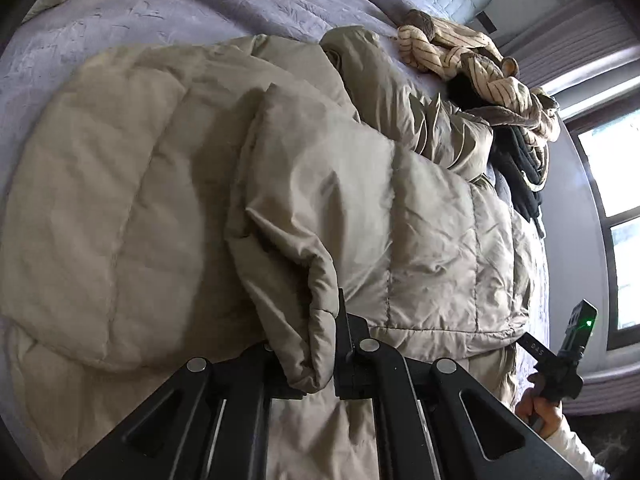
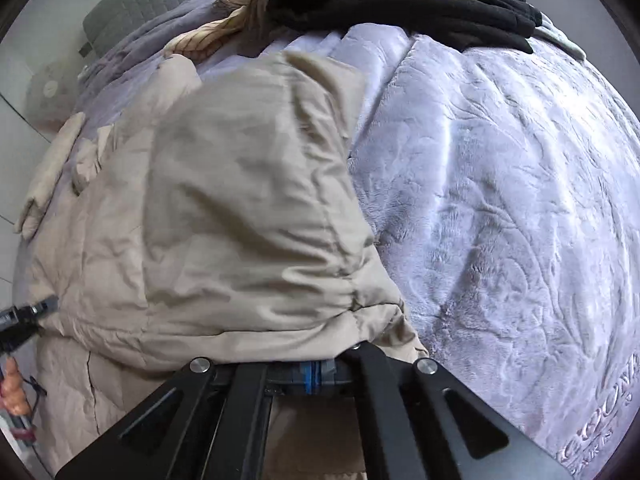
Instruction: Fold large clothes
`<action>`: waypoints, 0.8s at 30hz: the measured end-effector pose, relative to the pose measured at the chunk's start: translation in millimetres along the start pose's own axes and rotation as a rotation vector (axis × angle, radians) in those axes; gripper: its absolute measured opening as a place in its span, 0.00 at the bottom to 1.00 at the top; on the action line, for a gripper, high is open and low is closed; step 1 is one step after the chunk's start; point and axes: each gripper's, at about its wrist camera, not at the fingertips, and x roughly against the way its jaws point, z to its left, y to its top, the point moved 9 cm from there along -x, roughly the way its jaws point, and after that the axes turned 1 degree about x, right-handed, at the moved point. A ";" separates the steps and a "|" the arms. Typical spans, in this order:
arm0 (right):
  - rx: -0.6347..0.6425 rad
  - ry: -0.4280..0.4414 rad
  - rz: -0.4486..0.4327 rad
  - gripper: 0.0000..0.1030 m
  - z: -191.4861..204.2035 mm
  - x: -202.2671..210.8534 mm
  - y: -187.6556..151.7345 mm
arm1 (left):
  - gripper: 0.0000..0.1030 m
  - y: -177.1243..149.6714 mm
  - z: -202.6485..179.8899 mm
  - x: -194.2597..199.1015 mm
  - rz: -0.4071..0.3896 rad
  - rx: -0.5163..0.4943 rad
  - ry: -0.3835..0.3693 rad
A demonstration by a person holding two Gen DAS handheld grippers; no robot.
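While the big tan puffy coat [image 1: 280,208] lies spread over the purple blanket [image 1: 160,12] and fills the middle of both views, the left gripper [image 1: 320,364] sits at the bottom of its own view. Its two fingers are squeezed together on a rolled edge of the coat. The right gripper [image 2: 316,372] sits low in the middle of its own view, its fingers pressed together too, with a fold of the coat pinched between them. At the lower right of the left view, a hand [image 1: 540,408] holds that gripper. A striped cloth [image 1: 472,60] and black clothes [image 2: 400,4] lie piled beyond the coat.
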 end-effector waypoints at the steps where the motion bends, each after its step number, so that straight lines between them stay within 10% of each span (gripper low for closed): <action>1: 0.009 -0.009 -0.005 0.00 -0.3 0.8 0.6 | 0.11 0.2 2.5 9.0 -0.012 -0.008 0.022; 7: -0.051 0.034 0.000 0.00 3.9 -4.5 1.8 | 0.22 13.0 23.8 64.8 -0.077 -0.103 0.245; 14: 0.037 0.193 0.141 0.09 47.4 29.3 -14.8 | 0.22 34.9 -3.6 56.1 -0.129 -0.166 0.229; 18: 0.031 0.315 0.047 0.66 52.6 71.7 1.9 | 0.22 34.4 4.3 7.6 -0.086 -0.138 0.297; 24: -0.445 0.459 -0.015 0.70 -28.0 28.4 67.6 | 0.22 30.3 13.8 -3.0 -0.085 -0.124 0.292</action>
